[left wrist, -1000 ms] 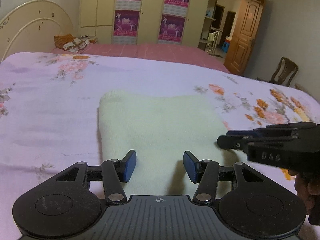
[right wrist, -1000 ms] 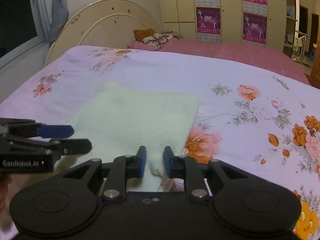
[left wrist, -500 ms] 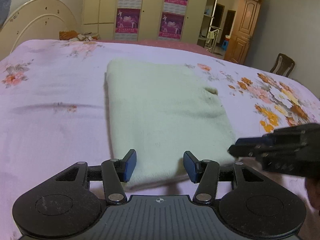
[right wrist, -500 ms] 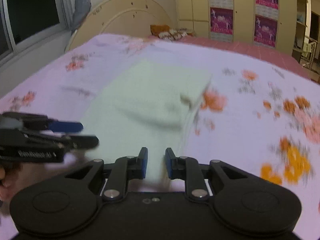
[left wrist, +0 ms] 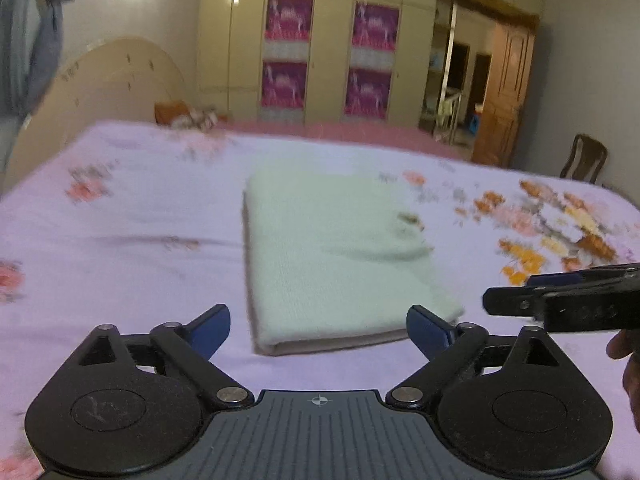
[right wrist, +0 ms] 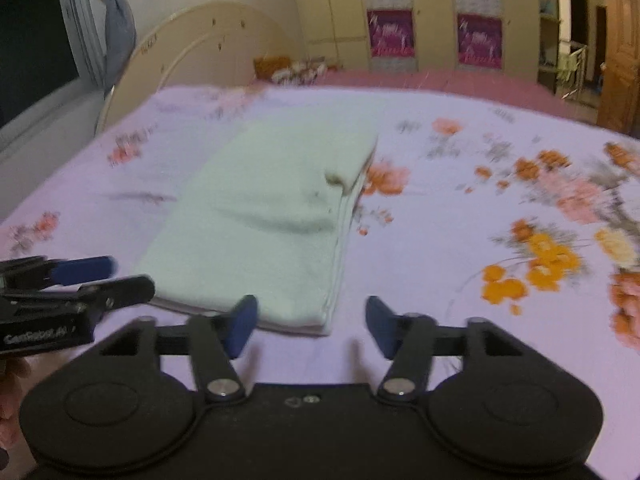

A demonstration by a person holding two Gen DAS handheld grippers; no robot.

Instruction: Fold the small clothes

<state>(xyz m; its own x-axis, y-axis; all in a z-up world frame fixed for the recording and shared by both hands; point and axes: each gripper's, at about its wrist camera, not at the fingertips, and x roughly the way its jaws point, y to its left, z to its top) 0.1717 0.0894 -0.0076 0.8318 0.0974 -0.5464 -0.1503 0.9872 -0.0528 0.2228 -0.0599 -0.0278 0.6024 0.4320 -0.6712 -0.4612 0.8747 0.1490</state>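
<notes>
Pale green folded terry cloth point(left wrist: 336, 256) lies flat on lilac floral bedsheet point(left wrist: 120, 248), stacked edges toward cameras. L gripper point(left wrist: 319, 330): jaws just opened, wide apart, nothing btwn. R gripper point(right wrist: 312, 326): jaws just opened, spread, cloth corner just ahead, not touching.

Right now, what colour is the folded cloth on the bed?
Pale green cloth, clearest in the right wrist view.

blurred: bedsheet point(left wrist: 120, 240) flowers | cut off: right hand-held gripper point(left wrist: 560, 304)
</notes>
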